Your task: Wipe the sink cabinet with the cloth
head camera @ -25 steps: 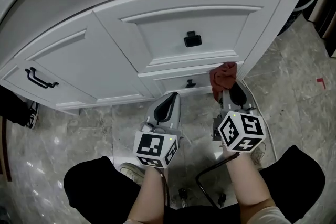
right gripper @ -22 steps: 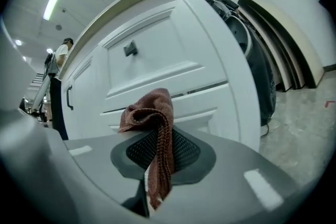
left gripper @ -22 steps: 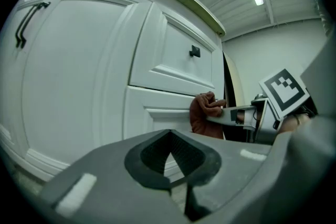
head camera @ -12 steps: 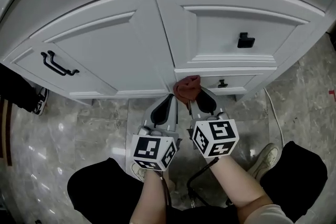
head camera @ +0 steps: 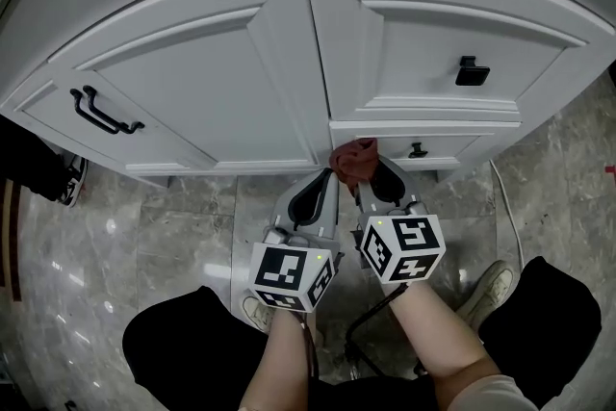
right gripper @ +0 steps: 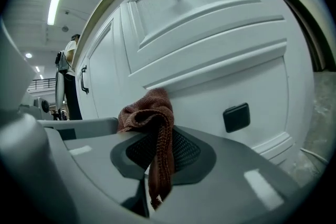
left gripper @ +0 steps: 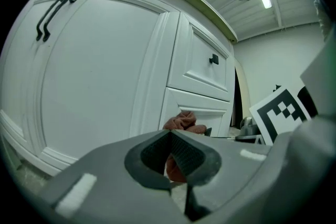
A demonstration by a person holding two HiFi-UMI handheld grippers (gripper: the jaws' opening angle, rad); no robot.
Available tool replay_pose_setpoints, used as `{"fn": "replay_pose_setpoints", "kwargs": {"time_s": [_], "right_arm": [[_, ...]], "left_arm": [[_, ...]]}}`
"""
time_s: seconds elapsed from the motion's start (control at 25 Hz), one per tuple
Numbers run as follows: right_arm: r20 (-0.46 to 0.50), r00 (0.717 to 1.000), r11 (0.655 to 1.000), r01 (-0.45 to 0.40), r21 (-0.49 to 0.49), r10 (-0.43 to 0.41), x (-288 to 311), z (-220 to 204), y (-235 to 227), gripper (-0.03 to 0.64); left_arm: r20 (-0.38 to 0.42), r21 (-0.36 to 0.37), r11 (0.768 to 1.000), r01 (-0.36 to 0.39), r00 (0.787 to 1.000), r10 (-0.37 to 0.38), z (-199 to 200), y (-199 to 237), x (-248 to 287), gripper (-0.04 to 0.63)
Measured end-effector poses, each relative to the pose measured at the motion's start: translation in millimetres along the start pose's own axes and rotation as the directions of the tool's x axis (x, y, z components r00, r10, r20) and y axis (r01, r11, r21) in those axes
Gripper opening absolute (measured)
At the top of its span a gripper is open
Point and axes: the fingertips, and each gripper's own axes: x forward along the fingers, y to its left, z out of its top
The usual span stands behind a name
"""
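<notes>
Your right gripper (head camera: 372, 172) is pinching the rust-red knitted cloth (head camera: 353, 159). In the right gripper view the jaws are pressed together on it: a bunched wad of cloth (right gripper: 147, 111) sits above the right gripper (right gripper: 157, 150), and a thin strip hangs down through the seam between the ribbed pads.

In the head view that wad sits low on the white sink cabinet (head camera: 192, 91), at the left end of the shallow lower drawer (head camera: 452, 147), close to the cabinet's bottom edge. It lies just left of the small black knob (head camera: 417, 150). The cloth seems to be against the drawer front, but the angle is too steep to be sure it touches.

Your left gripper (head camera: 318, 180) is just beside the right one, on its left, and points at the lower right corner of the cabinet door (head camera: 183, 101). In the left gripper view the jaws of the left gripper (left gripper: 169, 150) are pressed together and hold nothing. The cloth (left gripper: 181, 122) shows past their tips, over by the lower drawer.

The upper drawer carries a square black knob (head camera: 471, 70). The door has a pair of black bar handles (head camera: 104, 111) near the cabinet's left edge. Grey marble floor tiles (head camera: 144, 236) run along the cabinet's base. A white shoe (head camera: 491, 289) rests on them, below the cabinet's right corner.
</notes>
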Motion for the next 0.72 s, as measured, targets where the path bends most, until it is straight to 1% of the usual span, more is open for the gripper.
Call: {"fn": "replay_pose_setpoints", "kwargs": {"time_s": [0.16,0.36,0.52,0.72], "right_arm": [[-0.023,0.995,0.992,0.102,0.073,-0.101,-8,-6,-38,0.089],[-0.048,0.988,0.978,0.154,0.141,-0.148,-18,-9,-60,0.087],[-0.068,0.988,0.973,0.151,0.173,-0.141,-28,-9,-64,0.087],[-0.045,0.992,0.980,0.124,0.157,-0.118,-47,2,-62,0.089]], "left_arm": [[-0.009,0.004,1.000,0.016,1.000,-0.016,-3,-6,4,0.002],[-0.009,0.005,1.000,0.028,1.000,-0.028,-3,-12,10,0.002],[-0.006,0.011,0.998,0.061,0.998,-0.061,-1,-28,20,0.002],[-0.013,0.031,0.994,0.109,0.994,-0.109,0,-54,32,0.002]]}}
